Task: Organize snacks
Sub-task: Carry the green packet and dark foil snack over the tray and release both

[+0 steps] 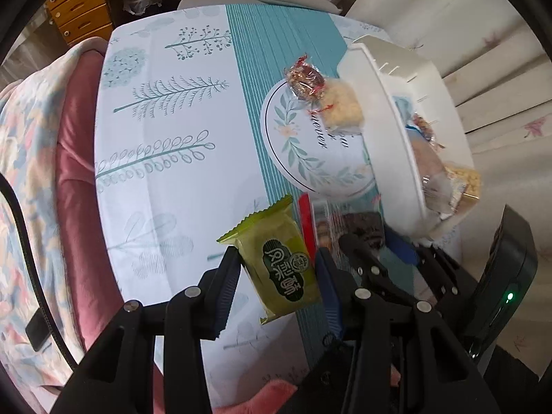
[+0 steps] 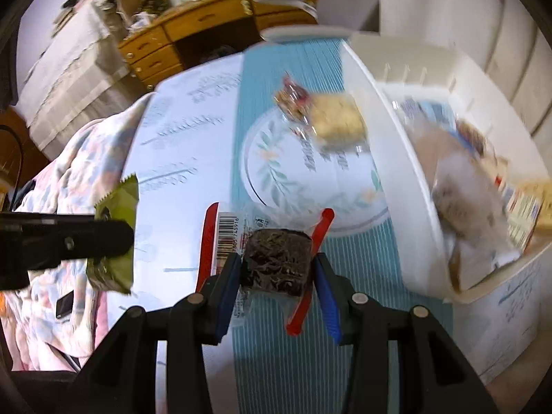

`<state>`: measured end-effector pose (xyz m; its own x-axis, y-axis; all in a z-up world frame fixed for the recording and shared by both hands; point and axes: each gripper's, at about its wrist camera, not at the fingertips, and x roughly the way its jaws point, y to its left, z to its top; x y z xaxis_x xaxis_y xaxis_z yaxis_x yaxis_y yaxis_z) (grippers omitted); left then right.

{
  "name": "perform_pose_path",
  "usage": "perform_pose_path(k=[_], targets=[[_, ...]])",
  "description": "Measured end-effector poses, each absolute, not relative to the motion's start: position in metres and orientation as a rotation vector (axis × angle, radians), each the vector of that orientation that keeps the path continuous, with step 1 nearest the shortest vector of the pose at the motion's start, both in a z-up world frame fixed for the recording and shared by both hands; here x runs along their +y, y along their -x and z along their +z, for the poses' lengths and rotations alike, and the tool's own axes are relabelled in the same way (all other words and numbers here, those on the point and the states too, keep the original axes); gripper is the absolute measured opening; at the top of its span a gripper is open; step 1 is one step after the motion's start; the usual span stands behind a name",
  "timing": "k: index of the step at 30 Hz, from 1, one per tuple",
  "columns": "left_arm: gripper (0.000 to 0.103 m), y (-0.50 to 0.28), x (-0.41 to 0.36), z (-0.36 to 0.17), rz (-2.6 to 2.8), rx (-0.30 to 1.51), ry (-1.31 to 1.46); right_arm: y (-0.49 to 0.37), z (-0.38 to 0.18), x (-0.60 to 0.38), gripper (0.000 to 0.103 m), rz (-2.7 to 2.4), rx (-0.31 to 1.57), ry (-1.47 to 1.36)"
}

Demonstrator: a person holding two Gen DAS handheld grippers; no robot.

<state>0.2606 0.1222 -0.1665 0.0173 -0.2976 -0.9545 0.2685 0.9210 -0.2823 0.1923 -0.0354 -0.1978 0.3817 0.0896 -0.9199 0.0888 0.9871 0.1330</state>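
My left gripper (image 1: pixel 277 269) is shut on a green wrapped snack (image 1: pixel 279 258) and holds it above the table; the snack also shows at the left of the right wrist view (image 2: pixel 115 241). My right gripper (image 2: pixel 276 272) is shut on a dark brownie in a clear, red-edged wrapper (image 2: pixel 276 258); it shows beside the green snack in the left wrist view (image 1: pixel 358 227). A white basket (image 2: pixel 390 158) with several snacks stands at the right. A red-wrapped candy (image 1: pixel 305 77) and a pale rice cake (image 1: pixel 343 108) lie on the table beside the basket.
The table has a white and teal leaf-print cloth (image 1: pixel 165 138). A floral blanket (image 1: pixel 31 158) lies to the left with a phone (image 1: pixel 38 331) on it. A wooden desk with drawers (image 2: pixel 193 31) stands behind.
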Motion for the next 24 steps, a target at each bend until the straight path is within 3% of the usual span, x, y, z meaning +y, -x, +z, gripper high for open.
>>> perform_pose_path(k=[13,24], targets=[[0.043,-0.251,0.1,-0.131,-0.362,1.435,0.007,-0.211,-0.134,-0.063,0.043,0.115,1.044,-0.179],[0.044,-0.246,0.034,-0.094,-0.351,1.34,0.048,-0.203,-0.094,-0.133,0.043,0.153,0.966,-0.12]])
